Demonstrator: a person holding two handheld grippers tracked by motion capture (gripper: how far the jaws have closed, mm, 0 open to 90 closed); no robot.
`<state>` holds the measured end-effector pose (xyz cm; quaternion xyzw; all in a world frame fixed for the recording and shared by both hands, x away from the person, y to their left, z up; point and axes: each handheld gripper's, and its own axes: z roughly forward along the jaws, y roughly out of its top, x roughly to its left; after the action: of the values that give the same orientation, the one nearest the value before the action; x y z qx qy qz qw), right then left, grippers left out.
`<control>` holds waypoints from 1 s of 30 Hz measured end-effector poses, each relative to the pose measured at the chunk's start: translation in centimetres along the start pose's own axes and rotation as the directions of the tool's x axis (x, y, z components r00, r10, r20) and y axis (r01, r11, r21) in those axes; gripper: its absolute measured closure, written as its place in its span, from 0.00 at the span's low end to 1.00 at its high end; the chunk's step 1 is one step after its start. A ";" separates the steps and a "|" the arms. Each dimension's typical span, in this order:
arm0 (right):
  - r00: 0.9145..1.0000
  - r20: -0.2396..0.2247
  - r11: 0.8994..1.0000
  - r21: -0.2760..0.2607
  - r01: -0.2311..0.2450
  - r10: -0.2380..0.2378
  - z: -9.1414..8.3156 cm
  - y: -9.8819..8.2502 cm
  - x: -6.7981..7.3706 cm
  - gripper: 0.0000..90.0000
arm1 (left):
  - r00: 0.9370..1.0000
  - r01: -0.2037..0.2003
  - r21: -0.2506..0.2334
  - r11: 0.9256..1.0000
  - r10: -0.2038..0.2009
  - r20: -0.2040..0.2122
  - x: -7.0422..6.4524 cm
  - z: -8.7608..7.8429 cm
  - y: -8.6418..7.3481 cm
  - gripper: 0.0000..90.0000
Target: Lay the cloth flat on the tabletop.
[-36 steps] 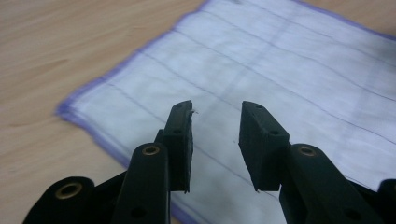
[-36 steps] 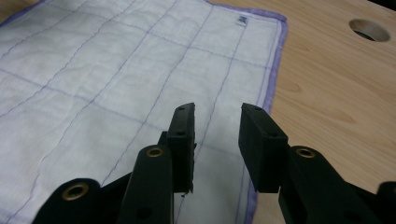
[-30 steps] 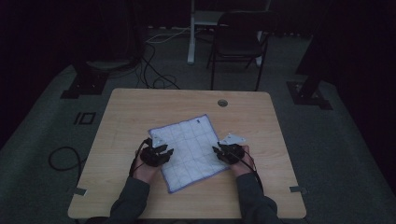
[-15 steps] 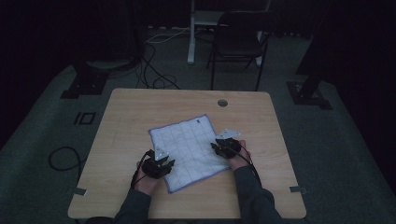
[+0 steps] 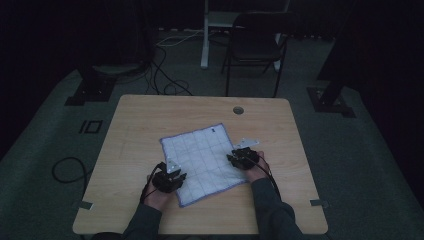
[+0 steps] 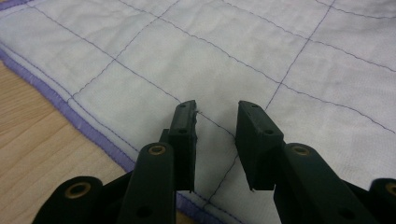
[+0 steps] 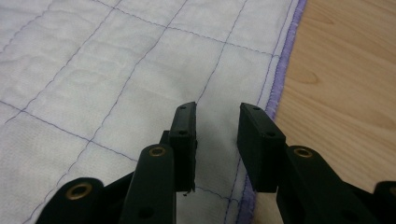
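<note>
Cloth: a white quilted cloth (image 5: 202, 159) with purple stitched squares and a purple border lies flat and turned at an angle on the near middle of the wooden table (image 5: 150, 115).
Left gripper (image 5: 170, 177): over the cloth's near-left edge, jaws parted with a clear gap, nothing between them; border just beside.
Right gripper (image 5: 241, 156): over the cloth's right edge, jaws likewise apart and holding nothing.
Table room: bare wood all round; round hole (image 5: 238, 110) near the far edge.
Beyond: chair (image 5: 256, 47), cables (image 5: 165, 75) on the floor.
</note>
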<state>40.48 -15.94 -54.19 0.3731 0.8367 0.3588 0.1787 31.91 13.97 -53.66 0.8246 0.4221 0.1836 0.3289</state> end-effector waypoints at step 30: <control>0.999 0.001 0.999 -0.024 -0.033 0.033 -3.2 -3.3 1.7 0.76 | 0.999 -0.042 -0.014 0.999 0.041 -0.015 1.2 0.1 -0.1 0.77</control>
<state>35.91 -17.70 -54.50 0.3847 0.8260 0.3716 0.1779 32.64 14.92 -53.78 0.8294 0.4059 0.1994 0.3279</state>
